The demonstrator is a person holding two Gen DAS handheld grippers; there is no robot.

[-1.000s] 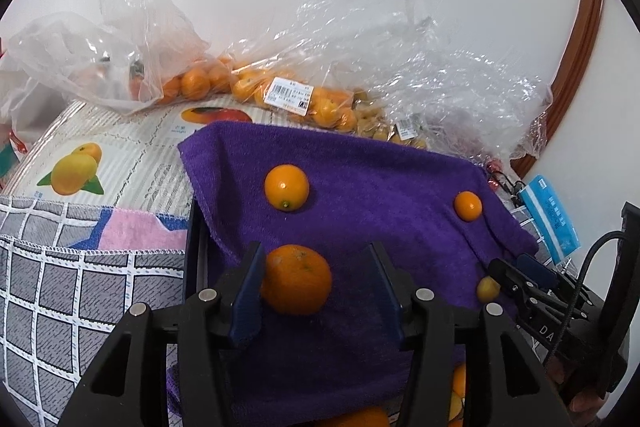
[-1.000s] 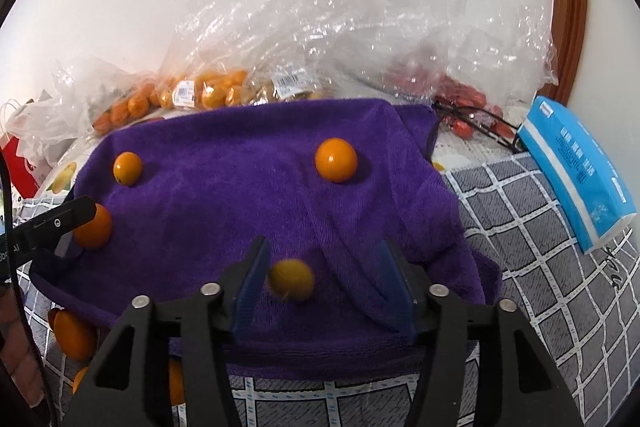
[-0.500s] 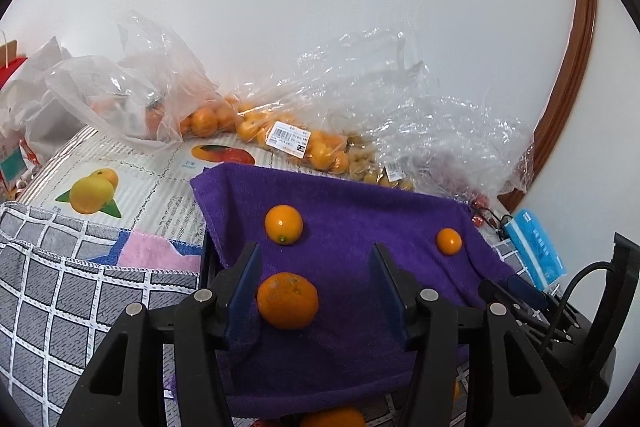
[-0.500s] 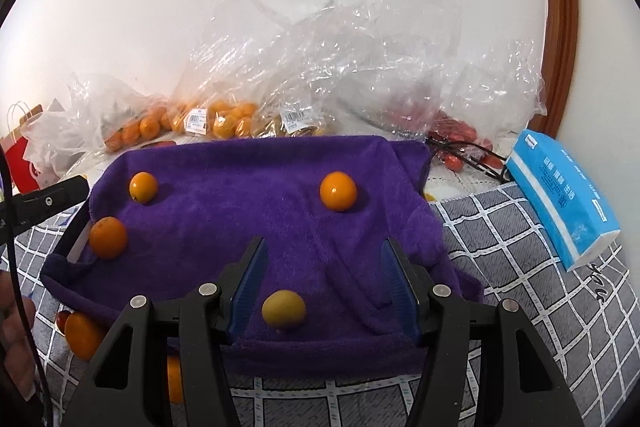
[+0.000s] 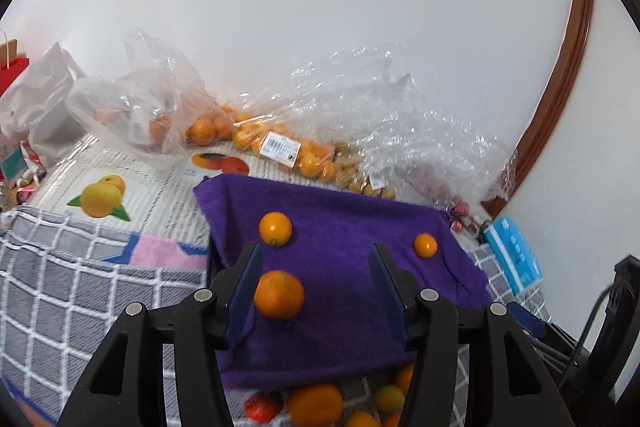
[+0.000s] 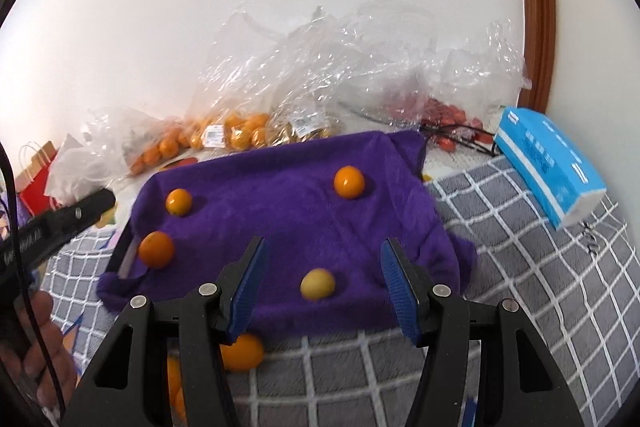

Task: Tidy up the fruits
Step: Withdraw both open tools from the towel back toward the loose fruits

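Note:
A purple towel (image 5: 352,223) (image 6: 280,199) lies spread over a tray on the bed. In the left wrist view three oranges rest on it: a large one (image 5: 279,294), one behind it (image 5: 275,228) and a small one (image 5: 425,245) at the right. My left gripper (image 5: 316,255) hangs open above the towel; the large orange lies below, beside the left finger and untouched. In the right wrist view a small yellow fruit (image 6: 317,283) sits on the towel's near edge, under my open right gripper (image 6: 325,247). Oranges (image 6: 349,182) (image 6: 179,201) (image 6: 156,249) lie farther back.
Clear plastic bags of oranges (image 5: 276,143) and red fruit (image 6: 444,115) line the wall behind the towel. A blue tissue pack (image 6: 552,163) lies at the right. Loose fruit (image 5: 316,403) (image 6: 242,351) sits on the grey checked cloth (image 6: 520,267) before the towel. A hand (image 6: 40,367) holds the left gripper.
Both grippers have lifted and drawn back from the towel. The yellow fruit, blurred between the right fingers a second ago, now lies still. The large orange stays on the towel.

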